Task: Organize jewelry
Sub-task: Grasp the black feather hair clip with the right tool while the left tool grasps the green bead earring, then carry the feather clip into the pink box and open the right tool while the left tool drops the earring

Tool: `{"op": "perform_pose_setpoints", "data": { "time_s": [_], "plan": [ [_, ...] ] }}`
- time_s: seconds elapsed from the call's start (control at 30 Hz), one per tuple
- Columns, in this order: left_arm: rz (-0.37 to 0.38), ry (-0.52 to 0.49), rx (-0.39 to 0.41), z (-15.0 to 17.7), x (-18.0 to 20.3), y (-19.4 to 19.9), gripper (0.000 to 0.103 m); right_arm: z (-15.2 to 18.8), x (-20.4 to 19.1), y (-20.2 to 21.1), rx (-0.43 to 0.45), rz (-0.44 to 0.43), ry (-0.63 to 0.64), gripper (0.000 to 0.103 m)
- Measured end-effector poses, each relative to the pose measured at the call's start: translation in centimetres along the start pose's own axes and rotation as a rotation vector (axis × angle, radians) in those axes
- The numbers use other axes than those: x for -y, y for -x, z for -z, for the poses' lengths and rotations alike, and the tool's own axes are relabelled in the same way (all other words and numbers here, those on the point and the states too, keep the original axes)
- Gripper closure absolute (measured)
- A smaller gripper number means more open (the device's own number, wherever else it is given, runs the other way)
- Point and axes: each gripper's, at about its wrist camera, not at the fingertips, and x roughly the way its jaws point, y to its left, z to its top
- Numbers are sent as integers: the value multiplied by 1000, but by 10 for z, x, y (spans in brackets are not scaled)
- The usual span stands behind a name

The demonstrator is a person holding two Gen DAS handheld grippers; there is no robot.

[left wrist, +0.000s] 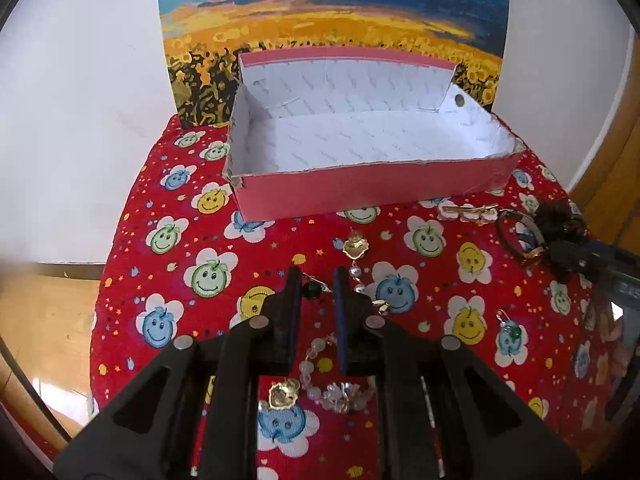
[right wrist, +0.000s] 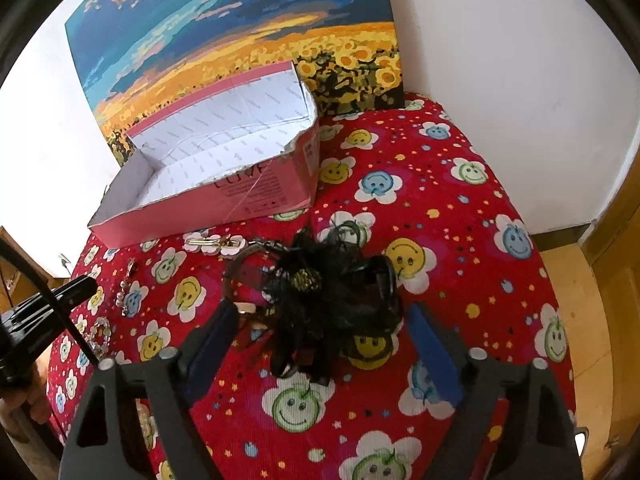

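Note:
A pink box (left wrist: 360,184) with a white, empty inside stands at the back of the red smiley cloth (left wrist: 200,248); it also shows in the right wrist view (right wrist: 256,196). My left gripper (left wrist: 316,280) hovers low over the cloth, jaws narrowly apart around a dark green bead earring (left wrist: 314,289). A gold and pearl earring (left wrist: 355,252) lies just ahead, a clear bead bracelet (left wrist: 320,376) under it. My right gripper (right wrist: 320,320) is wide open around a black feather hair piece (right wrist: 320,292) and a brown bangle (right wrist: 236,268).
A gold hair clip (right wrist: 212,243) lies in front of the box. A green stone earring (left wrist: 510,330) lies at right. A sunflower painting (left wrist: 332,20) leans on the white wall behind. The cloth drops off at rounded edges to a wooden floor (right wrist: 572,280).

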Motion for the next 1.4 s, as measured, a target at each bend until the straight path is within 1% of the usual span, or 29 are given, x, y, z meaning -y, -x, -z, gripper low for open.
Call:
{"op": "perform_pose_setpoints", "data": {
  "time_s": [0.07, 0.1, 0.13, 0.17, 0.3, 0.43, 0.63, 0.9, 1.13, 1.23, 1.4],
  "plan": [
    [8, 2, 8, 2, 0, 5, 95, -2, 0, -3, -4, 0, -2, 30],
    [9, 3, 12, 2, 1, 8, 95, -2, 0, -2, 1, 4, 0, 39],
    [12, 4, 15, 3, 1, 11, 95, -3, 0, -2, 6, 13, 0, 47],
    [15, 3, 19, 4, 1, 14, 95, -4, 1, -2, 4, 25, 0, 51],
    [25, -5, 42, 3, 4, 27, 95, -4, 8, 1, 1, -7, -31, 52],
    [36, -6, 58, 3, 6, 40, 95, -4, 8, 19, 27, -27, -44, 52],
    [43, -8, 88, 0, 5, 57, 95, -5, -3, 49, 73, -27, -4, 52],
    [25, -12, 130, -16, -3, 75, 95, -15, -21, 73, 103, -56, 43, 52],
    [-7, -31, 168, -44, -6, 82, 95, -40, -45, 86, 148, -69, 100, 52],
    [-20, -38, 179, -57, -7, 77, 95, -56, -54, 81, 160, -67, 117, 52],
    [-6, -44, 183, -78, -3, 61, 95, -79, -61, 65, 157, -75, 121, 52]
  ]
}}
